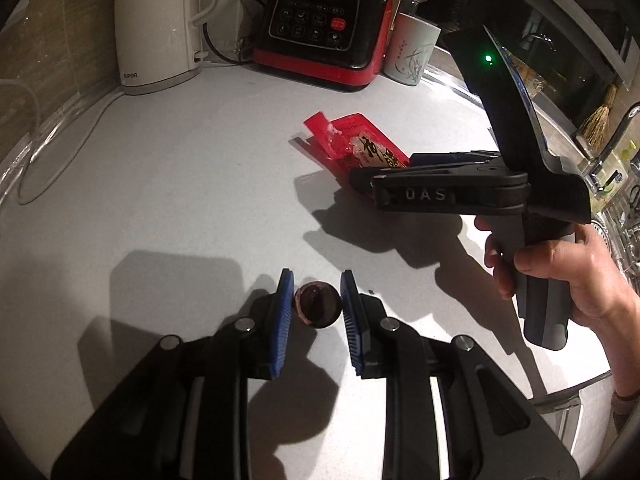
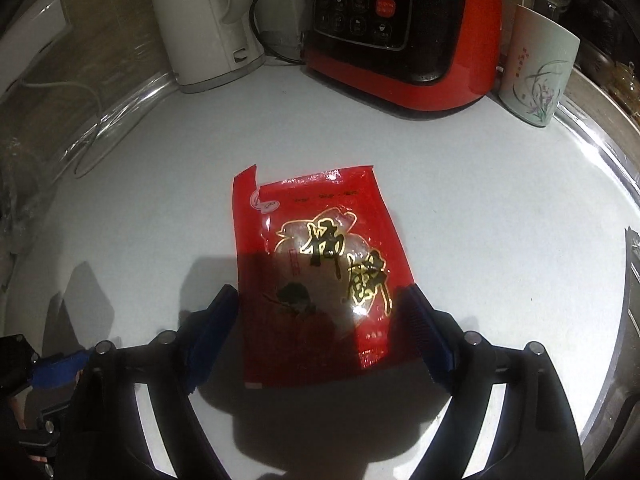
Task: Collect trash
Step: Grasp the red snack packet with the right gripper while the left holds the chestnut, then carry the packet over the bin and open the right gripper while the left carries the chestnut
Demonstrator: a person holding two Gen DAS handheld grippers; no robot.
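On the white countertop (image 1: 160, 184), left gripper (image 1: 316, 306) pinches a small dark round object (image 1: 318, 306) between its blue pads. At two o'clock from it, right gripper (image 2: 320, 320) stands spread, straddling a torn red snack wrapper (image 2: 316, 264) lying flat; pads not touching.

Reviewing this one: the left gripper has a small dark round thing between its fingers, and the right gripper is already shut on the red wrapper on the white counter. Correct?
Not quite. The right gripper is open: its fingers straddle the red wrapper without pressing it, as the right wrist view shows. The rest holds: the small dark round thing sits in the left gripper.
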